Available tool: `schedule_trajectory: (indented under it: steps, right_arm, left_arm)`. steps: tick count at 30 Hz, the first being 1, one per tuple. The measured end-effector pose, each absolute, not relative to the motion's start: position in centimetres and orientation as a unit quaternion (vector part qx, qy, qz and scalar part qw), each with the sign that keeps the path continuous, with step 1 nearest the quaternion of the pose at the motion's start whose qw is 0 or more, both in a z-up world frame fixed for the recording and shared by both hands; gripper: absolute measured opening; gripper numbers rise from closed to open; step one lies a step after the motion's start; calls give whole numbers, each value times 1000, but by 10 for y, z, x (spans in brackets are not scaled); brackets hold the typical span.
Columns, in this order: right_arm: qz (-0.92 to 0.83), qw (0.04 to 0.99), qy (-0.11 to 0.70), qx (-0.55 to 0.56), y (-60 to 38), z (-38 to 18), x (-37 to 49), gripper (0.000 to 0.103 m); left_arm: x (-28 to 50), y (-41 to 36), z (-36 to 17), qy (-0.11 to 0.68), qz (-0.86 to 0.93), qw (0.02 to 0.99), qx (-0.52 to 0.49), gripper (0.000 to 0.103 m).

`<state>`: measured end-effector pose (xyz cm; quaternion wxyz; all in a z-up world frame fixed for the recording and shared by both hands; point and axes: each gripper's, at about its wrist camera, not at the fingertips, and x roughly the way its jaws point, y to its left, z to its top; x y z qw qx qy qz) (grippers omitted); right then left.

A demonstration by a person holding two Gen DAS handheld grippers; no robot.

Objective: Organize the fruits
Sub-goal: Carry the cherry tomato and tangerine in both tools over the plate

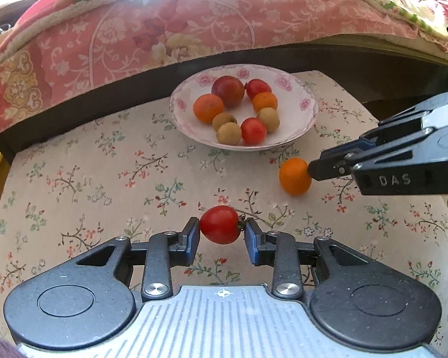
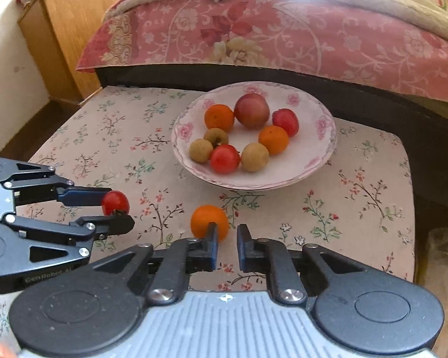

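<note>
My left gripper (image 1: 221,226) is shut on a small red tomato (image 1: 220,224), held just above the floral cloth; the right wrist view shows the same gripper (image 2: 118,208) and tomato (image 2: 115,203) at the left. A loose orange fruit (image 2: 209,220) lies on the cloth in front of the plate. My right gripper (image 2: 227,234) stands shut, its narrow gap bare, with the orange just beyond its left fingertip. Seen from the left wrist, the right gripper (image 1: 312,170) touches the orange (image 1: 295,176). A white floral plate (image 1: 307,110) (image 2: 322,155) holds several fruits: red, orange and tan.
The cloth-covered seat (image 2: 373,208) drops off at its right and front edges. A bed with a pink floral quilt (image 2: 283,35) runs close behind the plate. A wooden cabinet (image 2: 74,29) stands at the back left. A plastic bag (image 2: 442,247) lies beyond the right edge.
</note>
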<state>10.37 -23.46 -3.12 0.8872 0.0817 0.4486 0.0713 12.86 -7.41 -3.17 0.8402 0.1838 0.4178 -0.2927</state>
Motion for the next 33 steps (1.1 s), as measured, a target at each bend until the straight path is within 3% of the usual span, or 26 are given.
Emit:
schedule_trajectory:
  steps: [5,24,33]
  right_arm:
    - [85,882,455,84,-228,-35,113,34]
    - [70,880,462,79,-209,-46,141,35]
    - [73,889,438,108,-225,-14,128,34]
  left_arm:
    - [129,-73,-33,422,-295,839,179,41]
    - [139,-73,-37,426,-287,841,171,41]
    - [153,-81,-9,398,-284,859,149,40]
